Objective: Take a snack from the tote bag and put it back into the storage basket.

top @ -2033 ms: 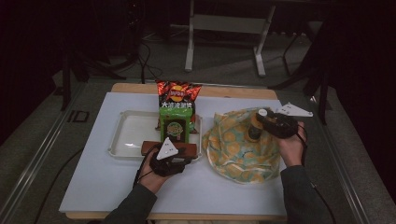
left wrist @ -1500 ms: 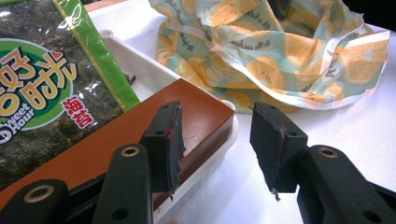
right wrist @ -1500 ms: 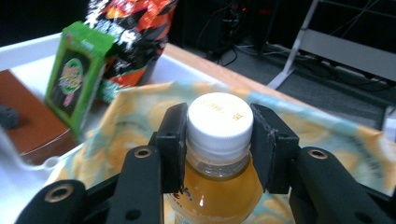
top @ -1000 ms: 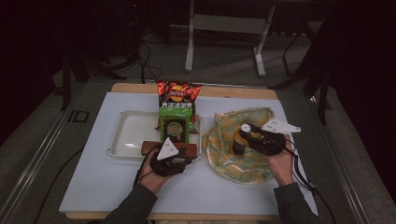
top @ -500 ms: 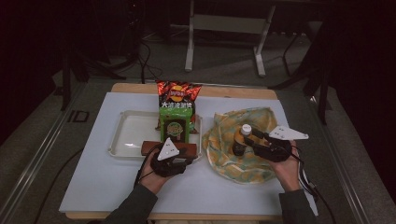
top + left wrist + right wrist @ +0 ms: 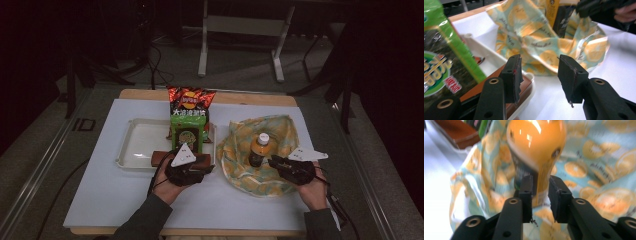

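The bottle of orange drink [image 6: 259,149] stands upright in the middle of the orange-slice patterned cloth [image 6: 280,131], which lies spread and rumpled on the right half of the white bench [image 6: 100,195]. The right gripper [image 6: 274,161] lies just beside the bottle's base; in the right gripper view its jaws, which have just been closing, stand narrow with the bottle's lower body [image 6: 537,150] just ahead of their tips, and the blur there leaves it unclear whether the pads press on it. The left gripper [image 6: 192,167] rests at the near rim of the white tray [image 6: 135,145], its jaws partly apart and holding nothing, with a flat brown bar [image 6: 160,157] just beside one of them. Judging by its glossy plastic, the bottle should be stiff but slippery and, if full, fairly heavy for its size; a hold low on the labelled body looks surest, since the white cap is small and the cloth underneath is soft and may slide or bunch. The green snack packet [image 6: 187,131] standing in the tray, and the red chip bag [image 6: 190,99] behind it with a round logo that looks like Lay's, carry Chinese characters too small to read; the bottle's label is blurred.
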Demonstrator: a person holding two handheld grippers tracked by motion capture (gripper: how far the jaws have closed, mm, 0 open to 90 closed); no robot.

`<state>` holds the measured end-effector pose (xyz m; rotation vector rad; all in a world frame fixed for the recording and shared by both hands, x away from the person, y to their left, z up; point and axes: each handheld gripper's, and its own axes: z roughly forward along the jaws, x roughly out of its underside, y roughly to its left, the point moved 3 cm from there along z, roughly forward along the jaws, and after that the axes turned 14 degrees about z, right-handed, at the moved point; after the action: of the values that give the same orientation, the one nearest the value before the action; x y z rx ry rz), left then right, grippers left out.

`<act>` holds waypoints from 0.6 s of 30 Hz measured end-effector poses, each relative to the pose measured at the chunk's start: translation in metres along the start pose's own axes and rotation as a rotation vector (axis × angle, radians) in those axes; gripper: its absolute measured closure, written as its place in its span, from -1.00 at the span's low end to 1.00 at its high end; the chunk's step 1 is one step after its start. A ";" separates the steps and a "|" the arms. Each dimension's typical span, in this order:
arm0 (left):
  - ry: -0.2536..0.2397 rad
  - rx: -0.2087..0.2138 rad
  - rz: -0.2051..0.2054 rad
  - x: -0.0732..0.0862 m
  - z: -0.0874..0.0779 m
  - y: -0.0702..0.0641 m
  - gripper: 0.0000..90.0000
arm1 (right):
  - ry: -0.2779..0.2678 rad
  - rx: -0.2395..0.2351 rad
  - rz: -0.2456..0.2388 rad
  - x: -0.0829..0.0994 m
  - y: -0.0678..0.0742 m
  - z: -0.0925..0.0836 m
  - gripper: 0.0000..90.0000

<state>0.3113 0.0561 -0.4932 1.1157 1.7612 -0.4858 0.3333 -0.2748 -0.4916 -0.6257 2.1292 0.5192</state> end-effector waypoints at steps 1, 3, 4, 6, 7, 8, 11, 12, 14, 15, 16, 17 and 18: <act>0.001 0.005 0.006 -0.002 0.001 0.000 0.18 | 0.013 0.005 -0.006 0.003 -0.001 0.001 0.72; 0.002 0.012 0.010 -0.006 0.004 -0.001 0.18 | 0.037 0.018 -0.015 0.009 -0.002 0.002 0.80; 0.004 0.017 0.014 -0.008 0.006 -0.001 0.18 | 0.045 0.024 -0.017 0.011 -0.004 0.003 0.83; 0.007 0.022 0.022 -0.012 0.009 -0.002 0.18 | 0.056 0.025 -0.009 0.016 -0.006 0.004 0.87; 0.008 0.026 0.026 -0.014 0.010 -0.002 0.18 | 0.058 0.027 -0.007 0.018 -0.007 0.005 0.87; 0.006 0.029 0.029 -0.016 0.011 -0.002 0.18 | 0.062 0.031 -0.001 0.019 -0.009 0.005 0.87; 0.007 0.034 0.039 -0.021 0.015 -0.003 0.18 | 0.063 0.034 0.018 0.022 -0.012 0.004 0.87; 0.009 0.037 0.042 -0.022 0.016 -0.004 0.18 | 0.062 0.034 0.020 0.023 -0.013 0.004 0.87; 0.004 0.038 0.045 -0.025 0.018 -0.004 0.18 | 0.061 0.033 0.024 0.024 -0.014 0.004 0.87; 0.004 0.039 0.047 -0.027 0.019 -0.004 0.18 | 0.065 0.032 0.030 0.026 -0.015 0.004 0.88; 0.006 0.040 0.052 -0.028 0.020 -0.004 0.18 | 0.065 0.032 0.030 0.026 -0.015 0.004 0.88; 0.004 0.043 0.055 -0.030 0.021 -0.005 0.18 | 0.068 0.034 0.030 0.026 -0.015 0.004 0.88; 0.007 0.044 0.057 -0.031 0.022 -0.004 0.18 | 0.069 0.032 0.030 0.027 -0.016 0.004 0.88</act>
<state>0.3223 0.0234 -0.4764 1.1965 1.7270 -0.4880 0.3311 -0.2917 -0.5176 -0.6020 2.2105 0.4850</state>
